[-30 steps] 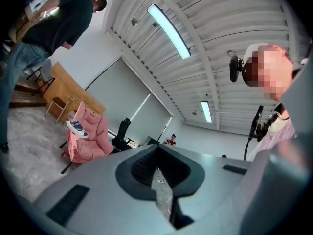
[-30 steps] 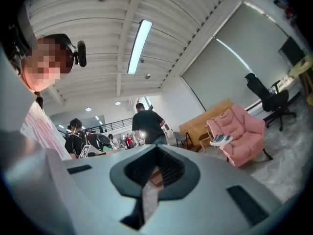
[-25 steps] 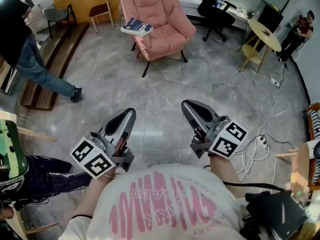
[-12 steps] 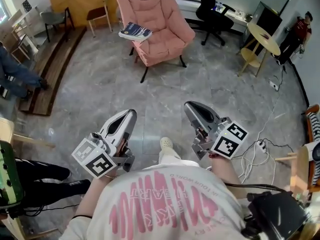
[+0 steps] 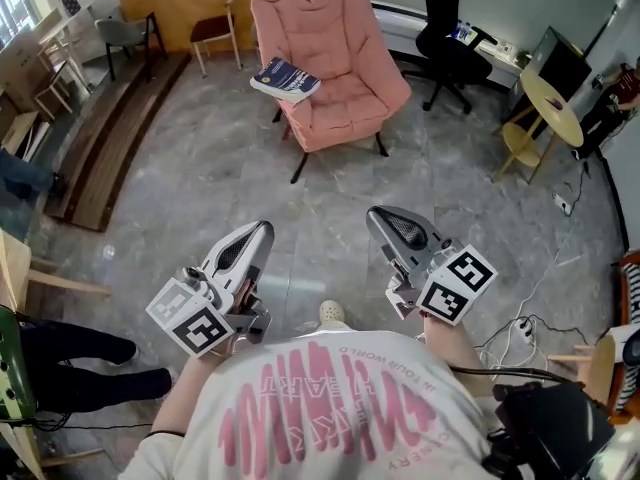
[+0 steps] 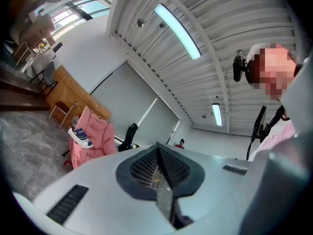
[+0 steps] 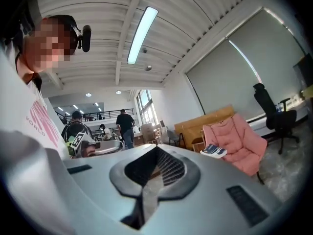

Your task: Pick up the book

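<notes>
Head view had the book (image 5: 286,78) in the upper centre of the frame, lying on the arm at the picture-left side of the pink chair (image 5: 345,63). One end seemed to jut past that arm, though at that size I could not be sure how much overhung. Both tools sat low in the frame, well apart from it. The left gripper (image 5: 262,227) was at lower left and the right gripper (image 5: 374,213) at lower centre-right, each pointing up-frame toward the chair. Each gripper's own view showed its jaws pressed together with nothing between them. In the left gripper view the book (image 6: 81,137) sat small at middle left; in the right gripper view the book (image 7: 213,151) sat small at middle right.

The step in hand looked like the approach, with the pick itself not begun. To do it well, one gripper should probably be chosen and its jaws opened before arrival, wider than the book is thick. Coming in level at the free end would let one jaw pass under and one over. A deep bite near the spine ought to keep the pages from fanning and the book from drooping.
</notes>
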The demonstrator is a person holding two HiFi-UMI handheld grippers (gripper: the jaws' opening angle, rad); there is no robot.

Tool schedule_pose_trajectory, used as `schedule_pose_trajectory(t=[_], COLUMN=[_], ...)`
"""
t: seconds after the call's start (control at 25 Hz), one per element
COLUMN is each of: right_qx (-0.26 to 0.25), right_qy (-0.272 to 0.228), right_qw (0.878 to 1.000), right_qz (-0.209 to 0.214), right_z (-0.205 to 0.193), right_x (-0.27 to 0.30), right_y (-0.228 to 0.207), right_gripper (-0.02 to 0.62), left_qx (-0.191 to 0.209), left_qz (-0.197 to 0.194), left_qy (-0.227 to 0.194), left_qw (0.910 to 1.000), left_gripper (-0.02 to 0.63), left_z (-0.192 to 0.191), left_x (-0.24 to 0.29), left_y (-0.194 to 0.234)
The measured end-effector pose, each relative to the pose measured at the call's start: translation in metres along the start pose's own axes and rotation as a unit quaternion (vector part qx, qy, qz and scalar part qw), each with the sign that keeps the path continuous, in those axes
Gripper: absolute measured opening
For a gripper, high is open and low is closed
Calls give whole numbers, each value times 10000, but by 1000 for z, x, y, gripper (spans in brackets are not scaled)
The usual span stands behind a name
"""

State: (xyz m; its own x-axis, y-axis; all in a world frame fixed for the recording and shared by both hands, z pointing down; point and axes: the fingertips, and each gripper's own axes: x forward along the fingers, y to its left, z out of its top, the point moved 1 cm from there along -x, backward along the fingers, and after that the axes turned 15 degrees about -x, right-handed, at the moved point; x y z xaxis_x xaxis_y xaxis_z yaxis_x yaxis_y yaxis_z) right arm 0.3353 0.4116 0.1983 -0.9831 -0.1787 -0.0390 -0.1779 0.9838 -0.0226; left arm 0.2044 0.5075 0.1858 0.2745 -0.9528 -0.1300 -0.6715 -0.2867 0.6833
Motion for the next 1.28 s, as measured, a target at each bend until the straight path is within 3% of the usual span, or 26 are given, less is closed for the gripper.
schedule_pose_trajectory(t=[0.56, 0.88, 1.28], right_qx=[234, 254, 645], right_qy=[-28, 147, 321], right_qw=[9990, 9984, 9948], right_qz=[376, 489, 717], right_z=[-6, -21, -41], right_x=[51, 67, 99], right_y=[-106, -137, -146], right_gripper=[8, 8, 8], left_qx=[46, 0, 45], left_qz=[527, 664, 1031], left_qy=[-273, -468, -470], left_qw=[9982, 9967, 9936], left_gripper=[8, 8, 8], left_z=[26, 29, 44], left_x=[70, 91, 91], left_y=[58, 82, 108])
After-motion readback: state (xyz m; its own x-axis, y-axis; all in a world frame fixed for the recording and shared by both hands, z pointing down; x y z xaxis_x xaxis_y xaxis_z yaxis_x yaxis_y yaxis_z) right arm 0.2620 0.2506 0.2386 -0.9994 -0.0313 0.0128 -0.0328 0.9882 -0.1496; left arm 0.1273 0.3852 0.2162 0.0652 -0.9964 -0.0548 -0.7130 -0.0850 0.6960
